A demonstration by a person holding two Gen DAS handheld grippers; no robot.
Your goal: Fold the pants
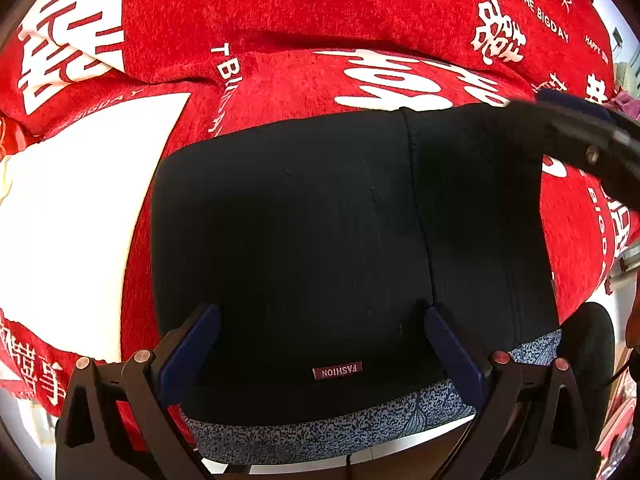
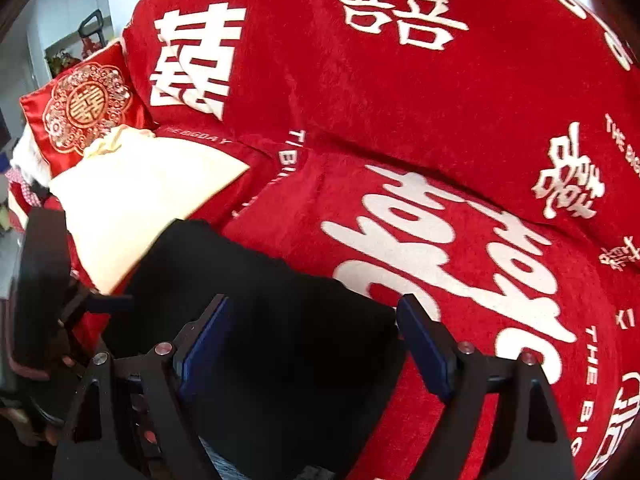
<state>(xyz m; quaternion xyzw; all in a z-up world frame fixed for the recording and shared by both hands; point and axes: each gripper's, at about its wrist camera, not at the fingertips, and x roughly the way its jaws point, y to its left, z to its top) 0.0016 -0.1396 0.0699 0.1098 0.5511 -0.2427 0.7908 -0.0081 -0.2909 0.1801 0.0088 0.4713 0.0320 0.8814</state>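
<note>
My left tongs (image 1: pixel 320 344) and right tongs (image 2: pixel 314 340) are both apart over the black pants (image 1: pixel 320 220) (folded), cream cloth (image 1: pixel 72 208) at 9 o'clock.

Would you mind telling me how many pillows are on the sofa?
2: a red embroidered pillow at the far left end of the sofa, and a cream pillow lying just in front of it. Others may be hidden.
</note>
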